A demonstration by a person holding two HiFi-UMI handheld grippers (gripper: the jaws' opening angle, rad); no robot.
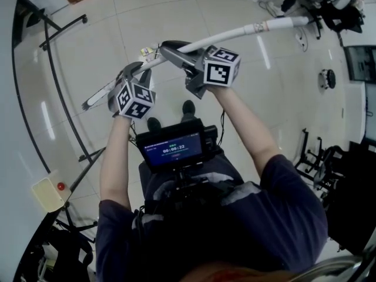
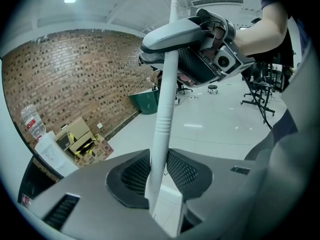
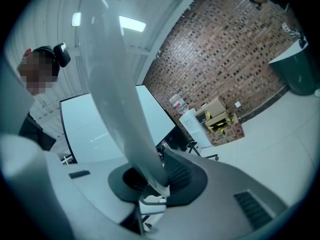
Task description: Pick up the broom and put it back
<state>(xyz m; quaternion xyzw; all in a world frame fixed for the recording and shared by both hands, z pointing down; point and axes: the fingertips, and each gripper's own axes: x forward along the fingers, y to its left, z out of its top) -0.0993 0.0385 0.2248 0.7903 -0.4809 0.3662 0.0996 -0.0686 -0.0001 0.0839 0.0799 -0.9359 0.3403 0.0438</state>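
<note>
Broom handle [image 1: 235,33]: white. Left gripper [image 2: 159,176], right gripper [image 3: 152,179]: grey shells, black mesh-textured pads [image 2: 186,172]. Marker cubes [image 1: 222,66]: white, black square patterns. Floor [image 1: 147,16]: glossy white tile. Wall [image 2: 75,79]: red-brown brick. Bin [image 2: 145,101]: dark green.

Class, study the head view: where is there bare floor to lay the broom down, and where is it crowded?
Bare tiles lie between the black rail and the broom. Crowded: black stands at the right edge and gear in the top right corner.
</note>
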